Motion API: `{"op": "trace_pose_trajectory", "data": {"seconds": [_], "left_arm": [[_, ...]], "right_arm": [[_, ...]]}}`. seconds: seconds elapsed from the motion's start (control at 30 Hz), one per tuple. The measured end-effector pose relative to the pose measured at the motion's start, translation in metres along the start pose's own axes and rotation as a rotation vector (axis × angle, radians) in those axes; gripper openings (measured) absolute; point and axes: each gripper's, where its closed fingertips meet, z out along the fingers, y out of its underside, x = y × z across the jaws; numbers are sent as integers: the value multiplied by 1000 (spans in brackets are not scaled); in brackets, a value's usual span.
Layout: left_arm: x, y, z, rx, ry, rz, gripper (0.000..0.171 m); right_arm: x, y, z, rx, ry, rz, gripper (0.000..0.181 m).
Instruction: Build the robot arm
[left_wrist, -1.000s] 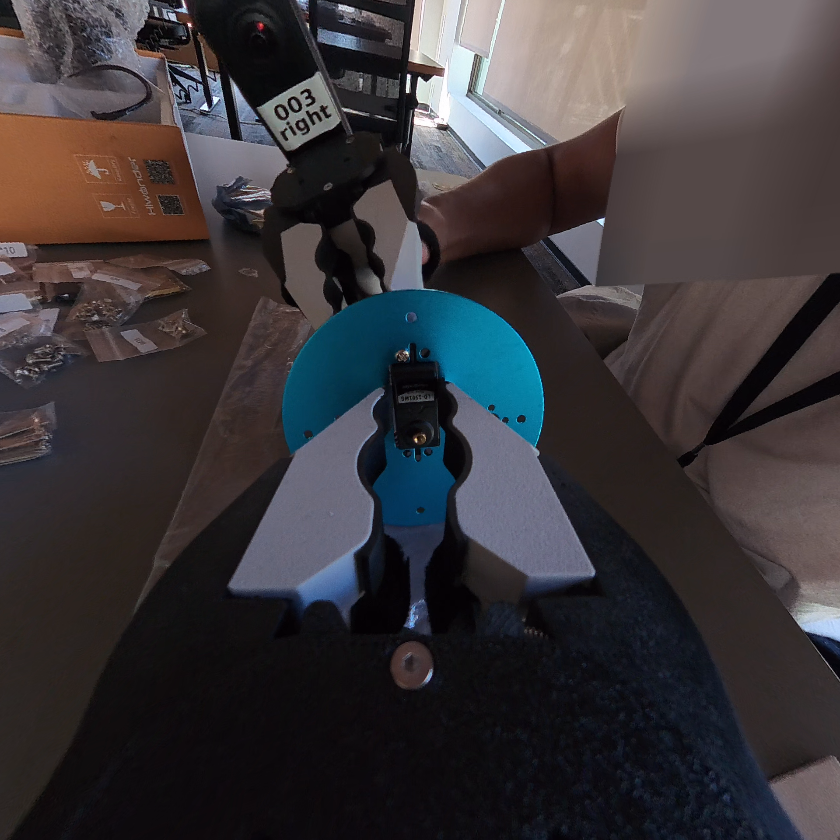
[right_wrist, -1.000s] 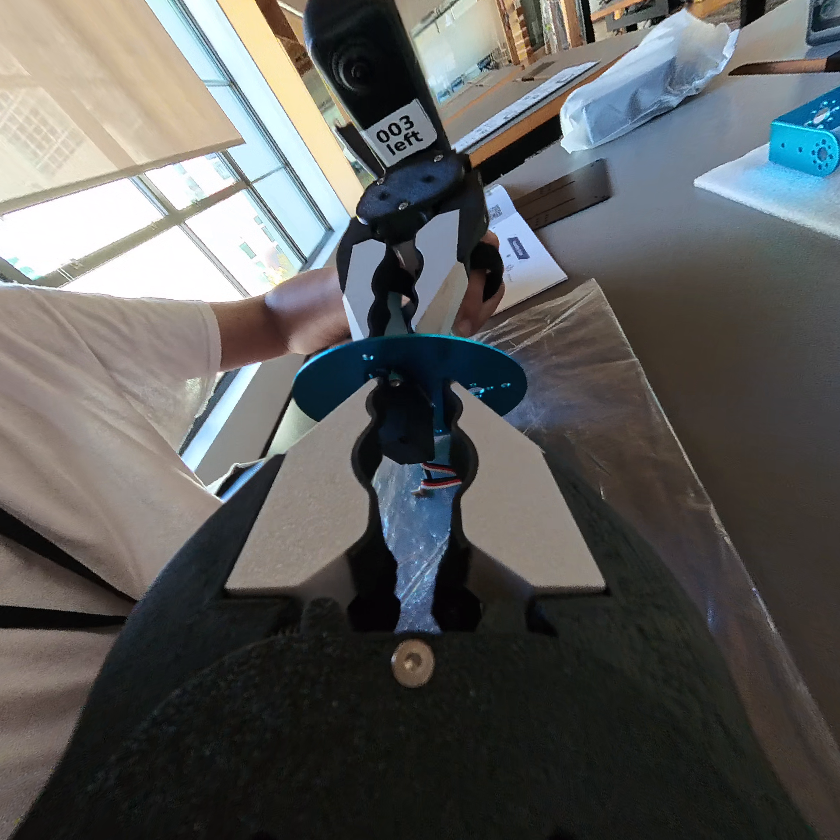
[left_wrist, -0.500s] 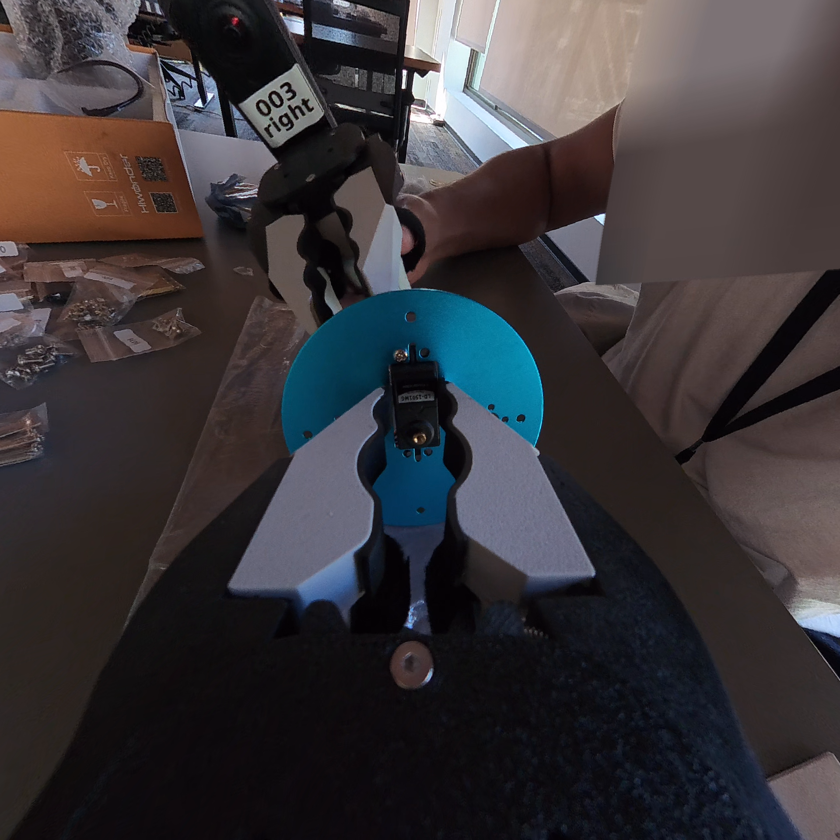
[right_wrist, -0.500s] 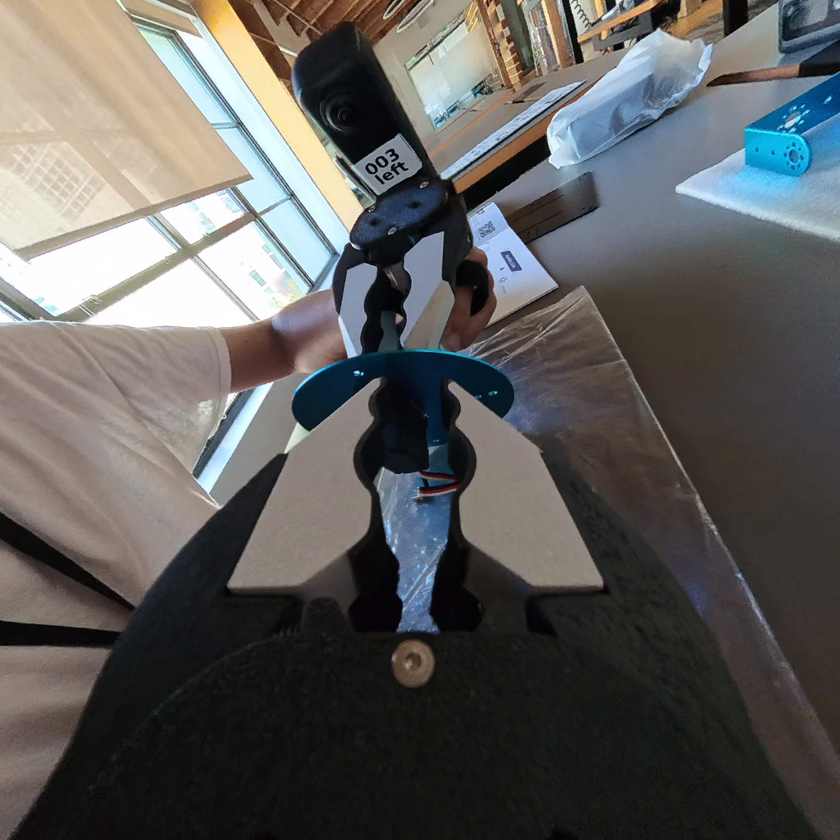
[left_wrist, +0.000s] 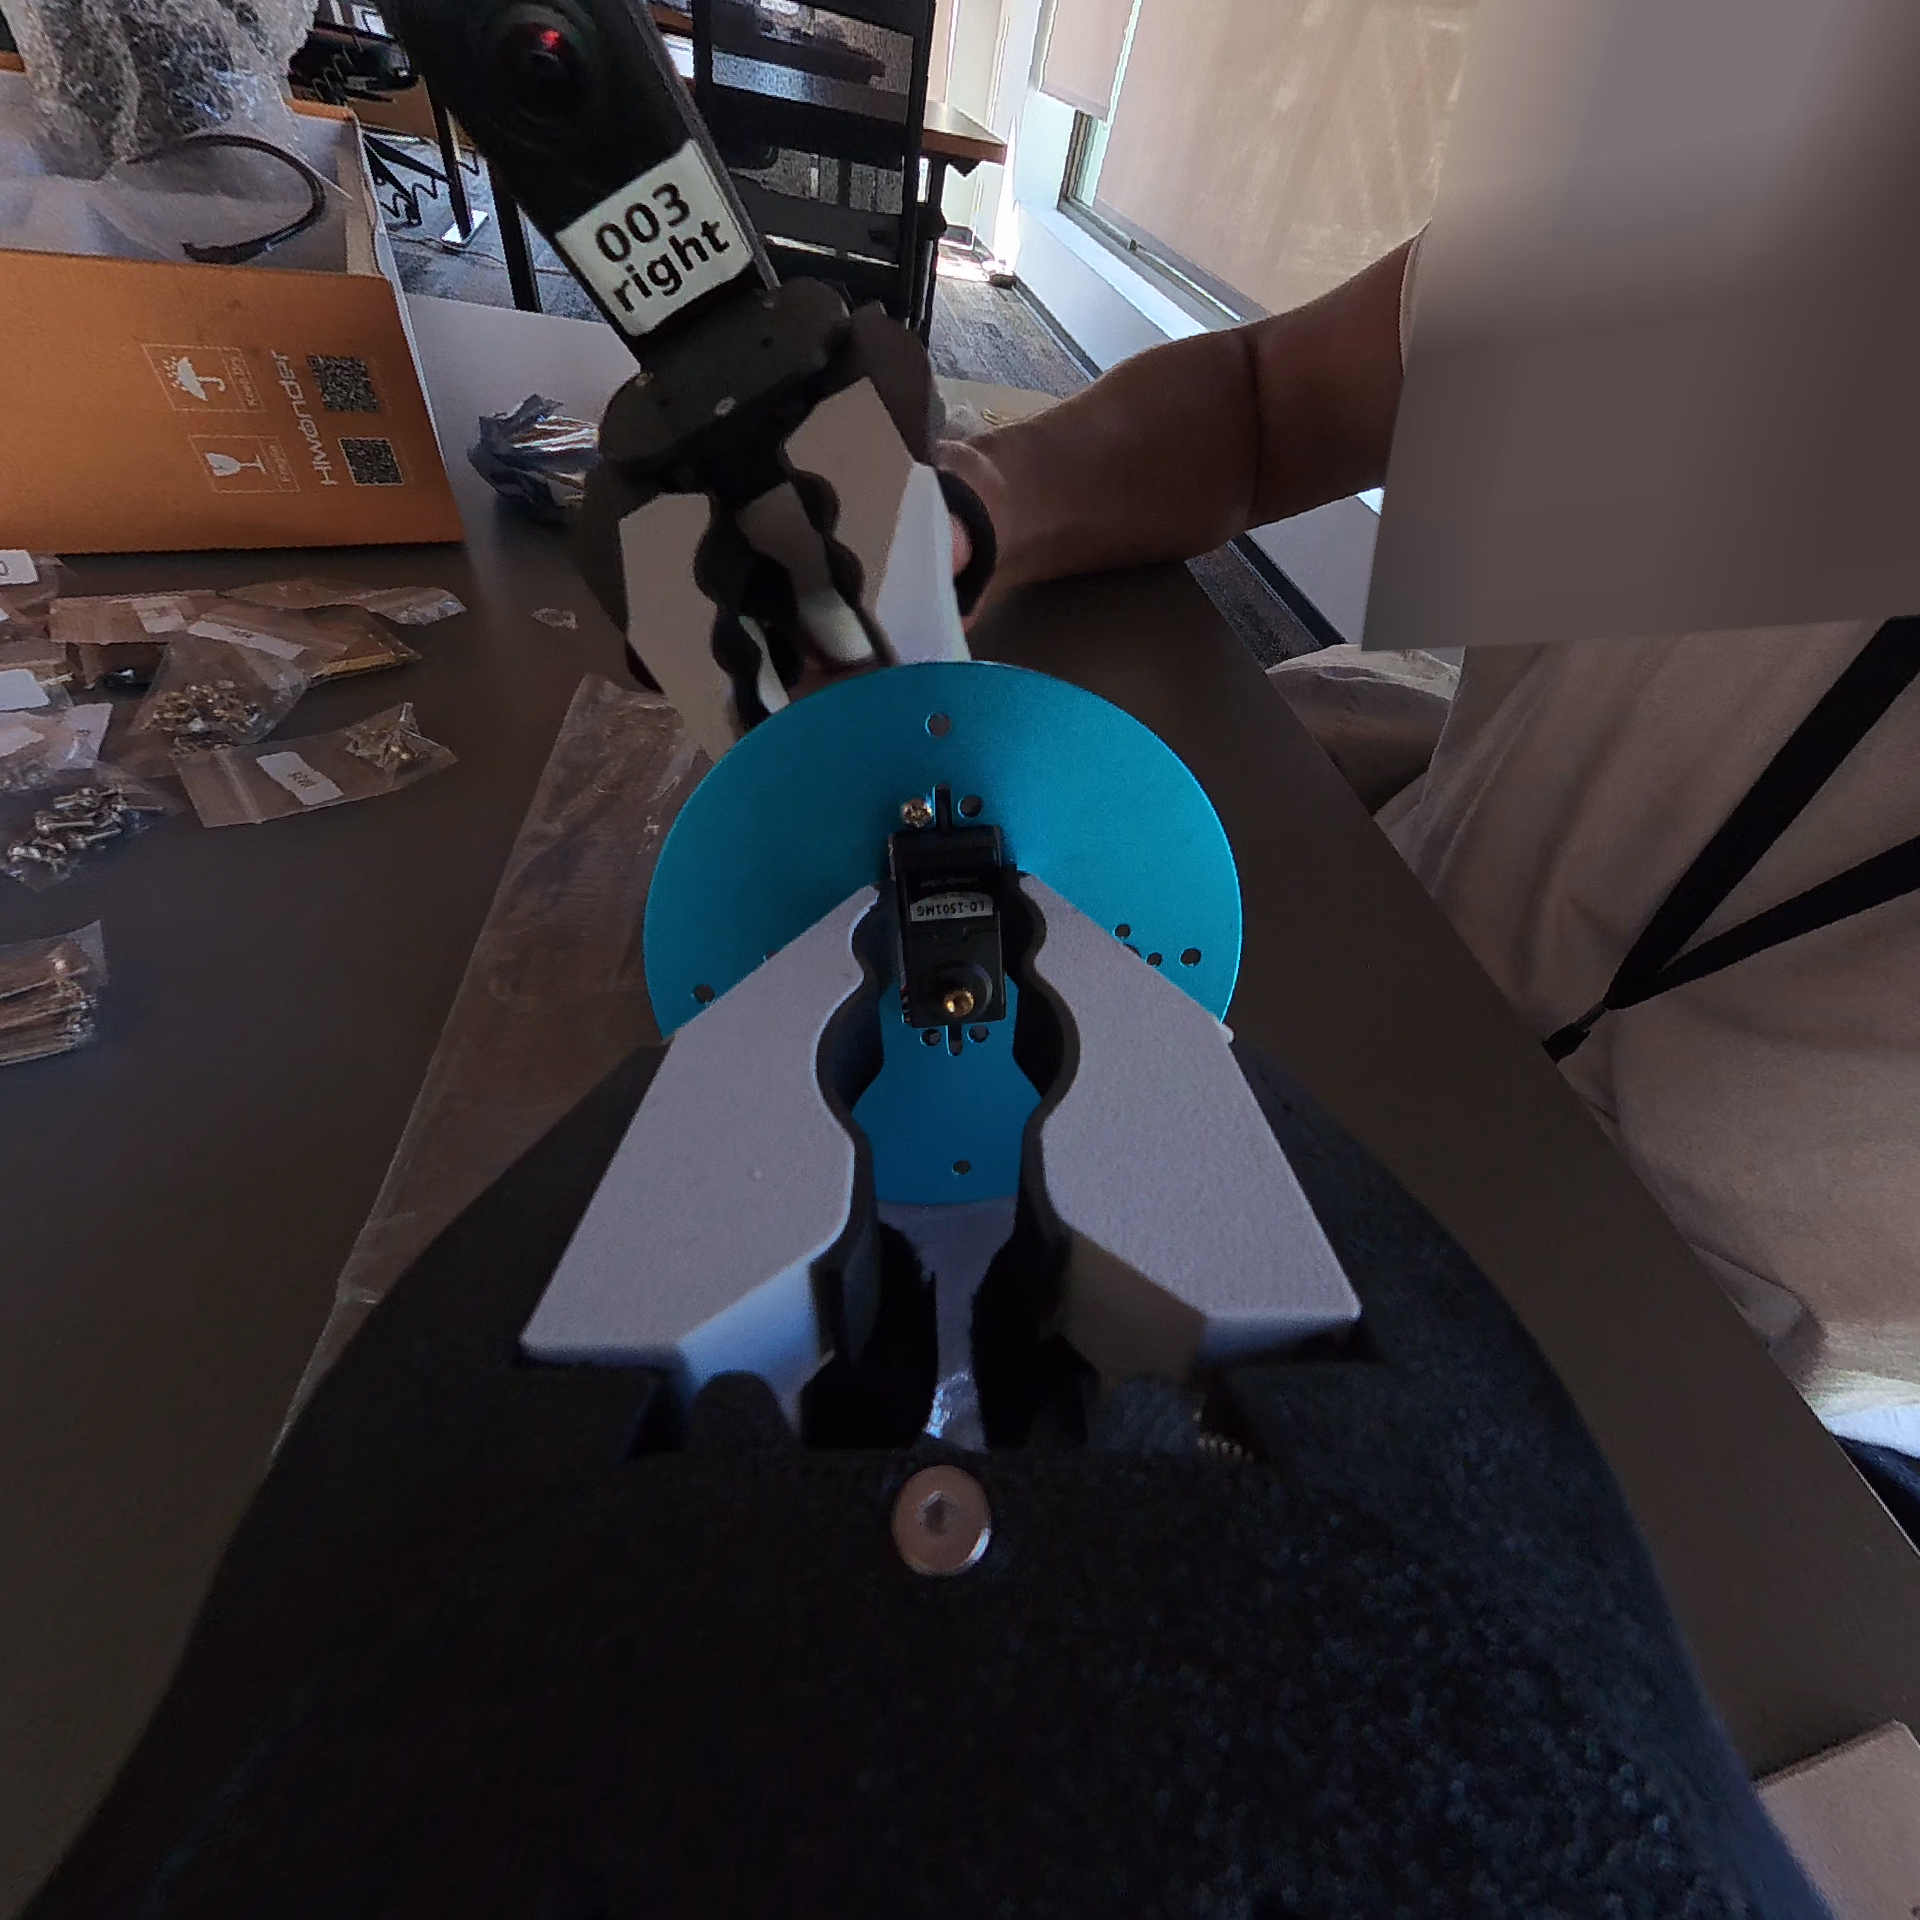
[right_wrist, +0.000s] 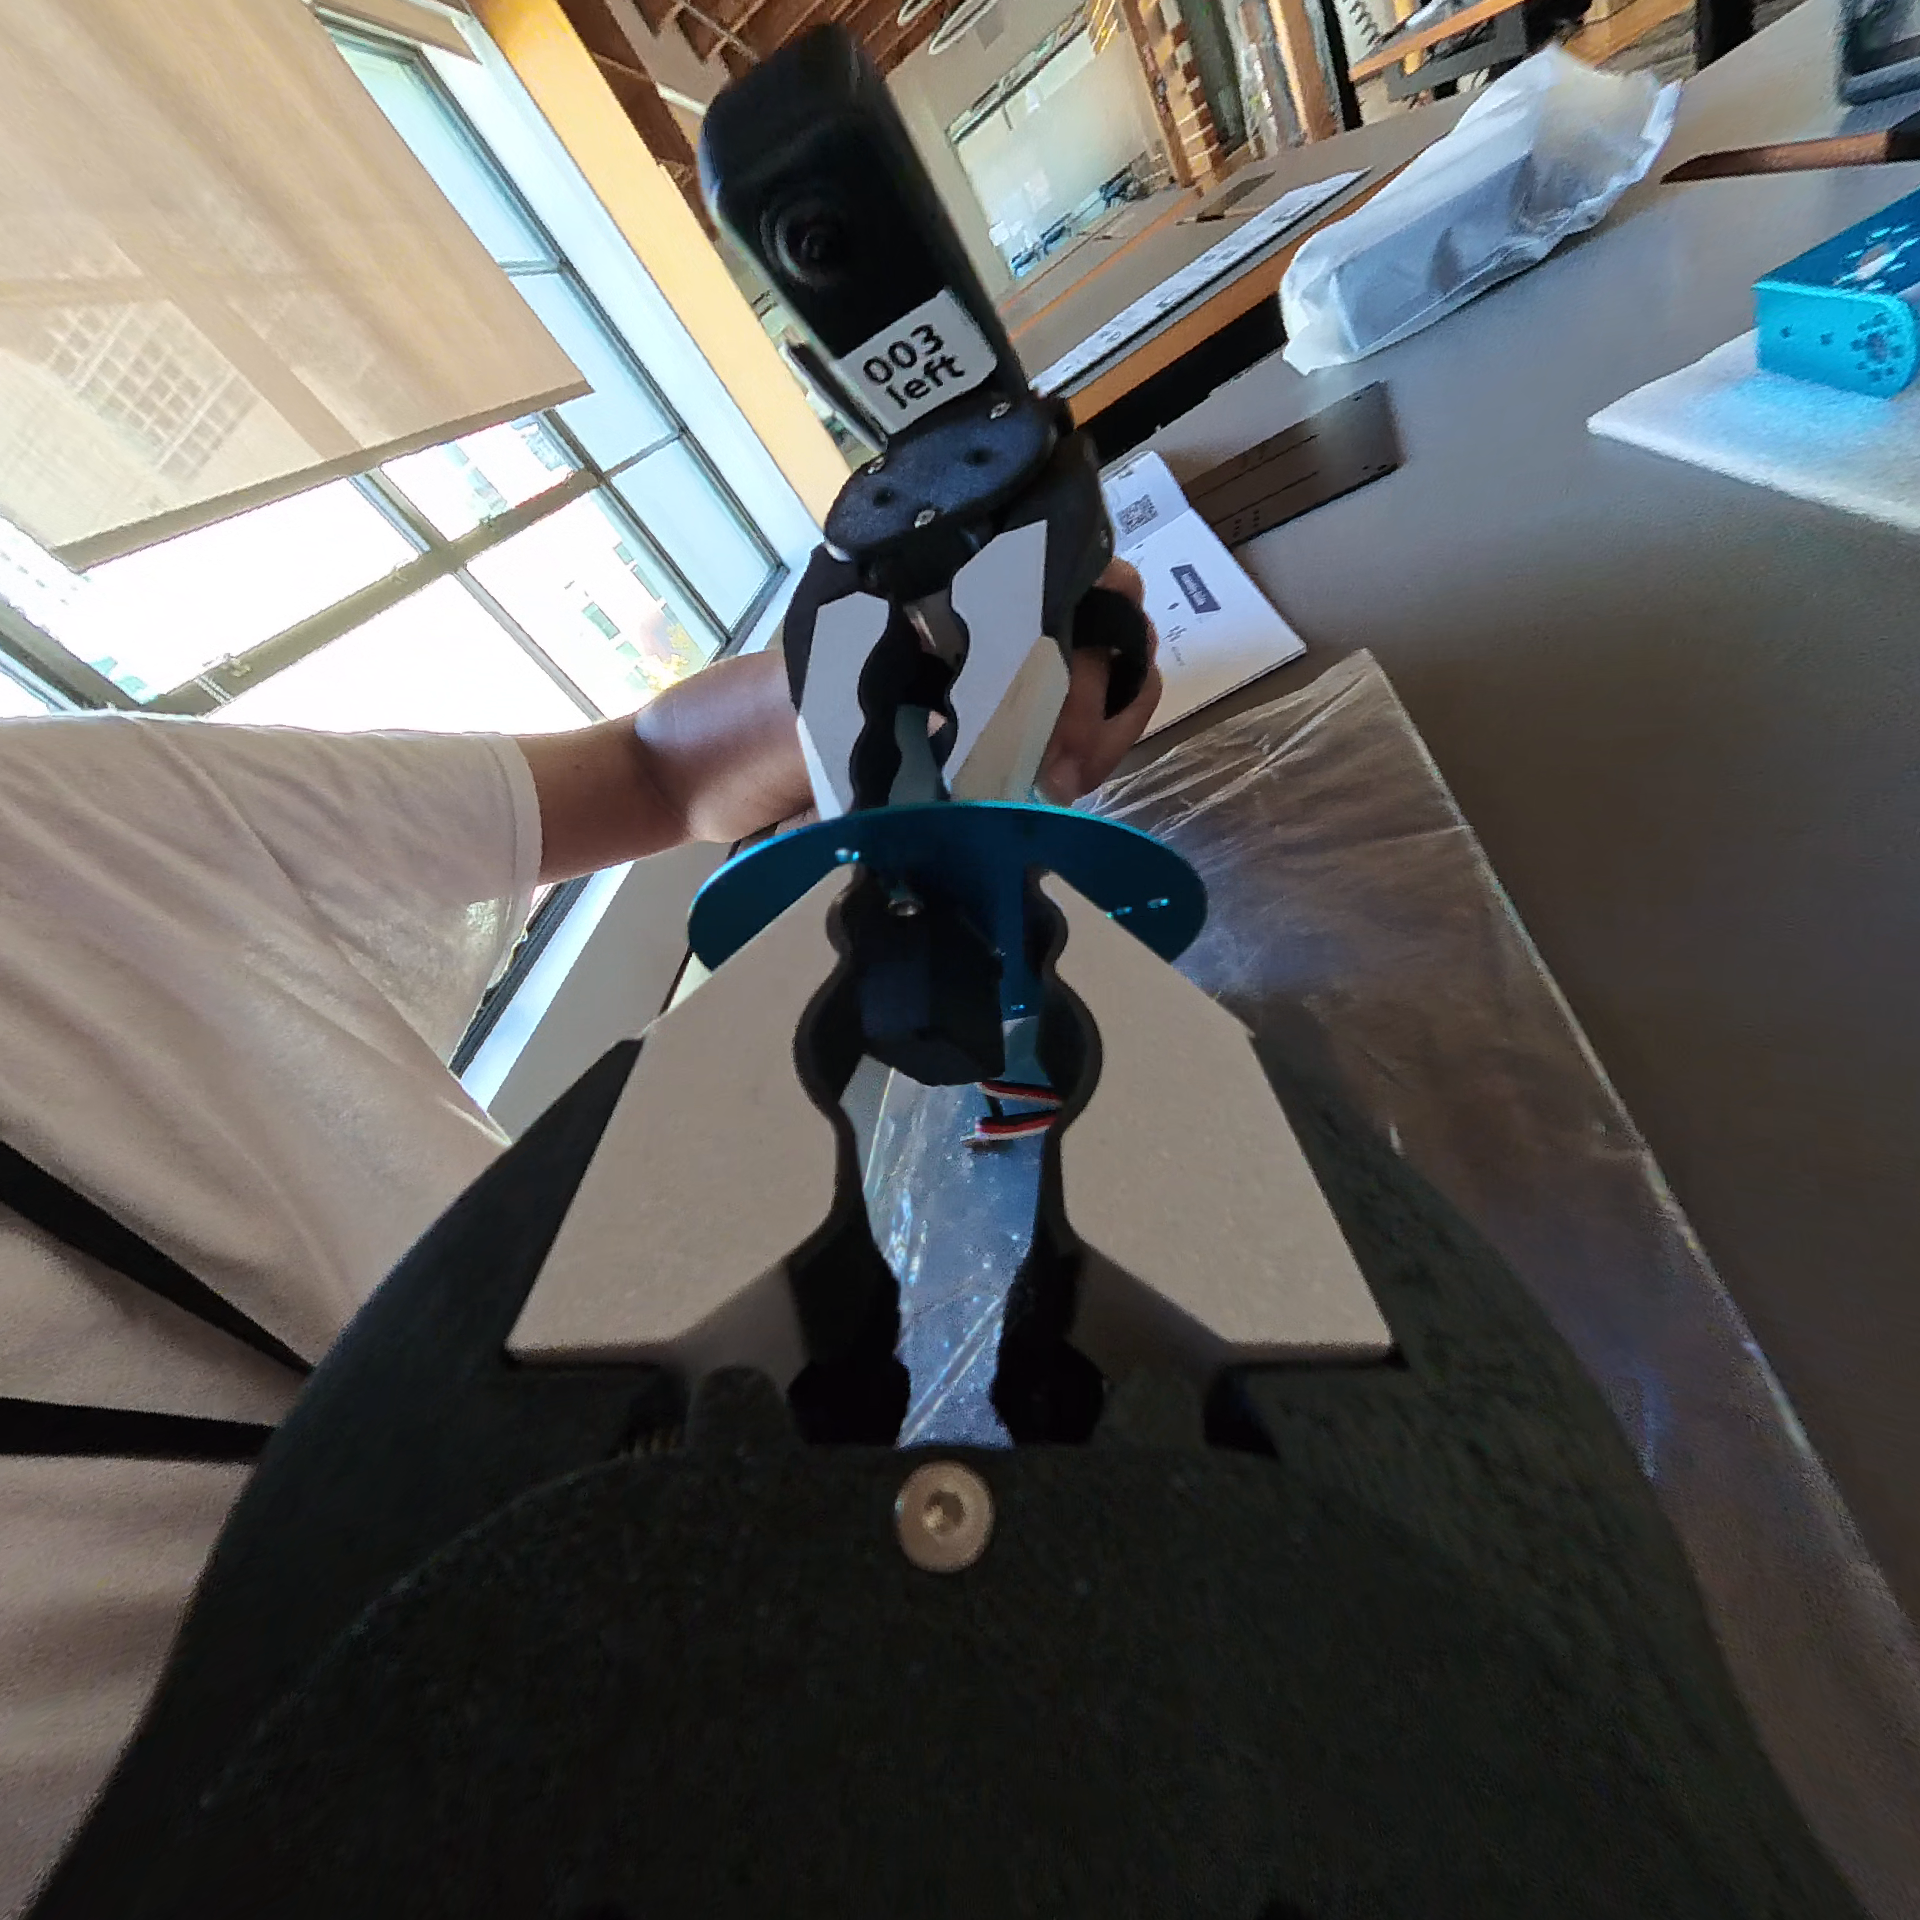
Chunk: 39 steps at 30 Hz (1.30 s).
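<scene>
A round blue metal disc (left_wrist: 1091, 810) carries a black servo (left_wrist: 948, 935) through its middle. My left gripper (left_wrist: 951, 914) is shut on the servo's top, on the near face of the disc. My right gripper (left_wrist: 769, 686) reaches in from behind the disc's upper left edge. In the right wrist view the disc (right_wrist: 1122, 883) is seen edge-on, and my right gripper (right_wrist: 940, 904) is closed around the servo body (right_wrist: 914, 1008) under it, with the red, white and black wires (right_wrist: 1013, 1117) hanging below. The left gripper (right_wrist: 914, 800) comes down onto the disc from the far side. The assembly is held above a clear plastic sheet (right_wrist: 1299, 883).
An orange cardboard box (left_wrist: 208, 395) and several small bags of screws (left_wrist: 208, 717) lie on the dark table to the left. A booklet (right_wrist: 1195, 613), a blue bracket (right_wrist: 1839, 322) on white foam and a white plastic bag (right_wrist: 1455, 208) lie farther off. The person's torso is close beside the table edge. Both grippers' tips are close together, under 4 cm apart.
The disc and servo stay fixed in my left gripper. The right gripper has shifted and tilted slightly behind the disc; in the right view the disc now looks flatter, more edge-on.
</scene>
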Motion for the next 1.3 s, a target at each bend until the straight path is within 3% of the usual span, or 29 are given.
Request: {"op": "trace_pose_trajectory", "data": {"seconds": [0.2, 0.43, 0.67, 0.83, 1.03, 1.3], "left_arm": [[0, 0, -1, 0, 0, 2, 18], [0, 0, 0, -1, 1, 1, 18], [1, 0, -1, -2, 1, 7, 18], [0, 0, -1, -3, 0, 4, 18], [1, 0, 0, -4, 2, 8, 18], [1, 1, -1, -6, 3, 7, 18]], "right_arm": [[10, -3, -4, 4, 54, -18, 23], [-4, 6, 4, -34, -8, -22, 30], [12, -6, -8, 24, 31, 40, 26], [0, 6, 4, -26, 2, 4, 31], [19, -2, -7, 17, 60, 54, 27], [4, 7, 5, -34, 29, -11, 32]]}}
